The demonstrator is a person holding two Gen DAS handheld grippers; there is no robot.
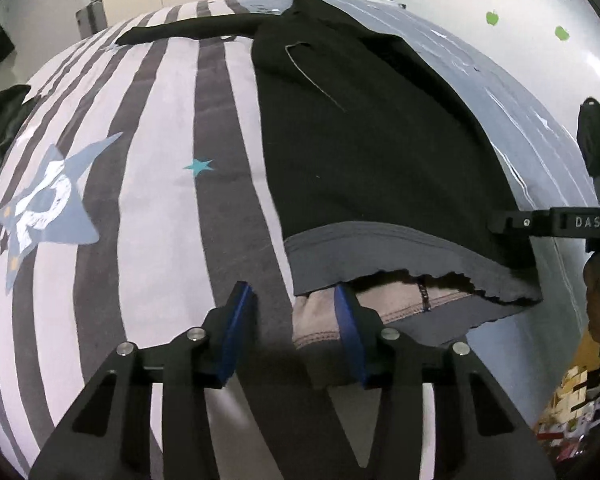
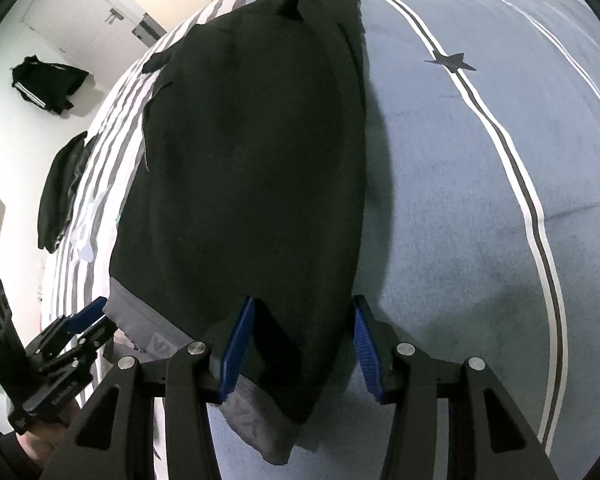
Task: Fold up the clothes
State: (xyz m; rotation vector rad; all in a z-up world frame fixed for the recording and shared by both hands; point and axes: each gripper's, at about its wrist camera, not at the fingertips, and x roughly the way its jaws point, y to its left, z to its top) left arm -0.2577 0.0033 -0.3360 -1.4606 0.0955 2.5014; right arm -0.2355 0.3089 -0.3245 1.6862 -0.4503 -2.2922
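A black garment (image 1: 364, 140) with a grey waistband (image 1: 380, 252) and a beige lining lies lengthwise on the bed. My left gripper (image 1: 294, 316) is open over the waistband's left corner. That corner lies between the blue pads (image 1: 240, 320), and neither pad presses on it. In the right wrist view the same garment (image 2: 252, 160) stretches away from me. My right gripper (image 2: 300, 340) is open astride its right waistband end, with the cloth lying loose between the pads. The left gripper (image 2: 96, 316) shows at lower left, and the right gripper (image 1: 504, 224) shows at the far right edge.
The bed has a grey-and-white striped cover (image 1: 160, 160) on the left and a blue cover (image 2: 460, 200) on the right. More dark clothing (image 2: 60, 192) hangs at the bed's left edge, and another dark piece (image 2: 48, 80) lies on the floor. A suitcase (image 1: 90, 16) stands beyond the bed.
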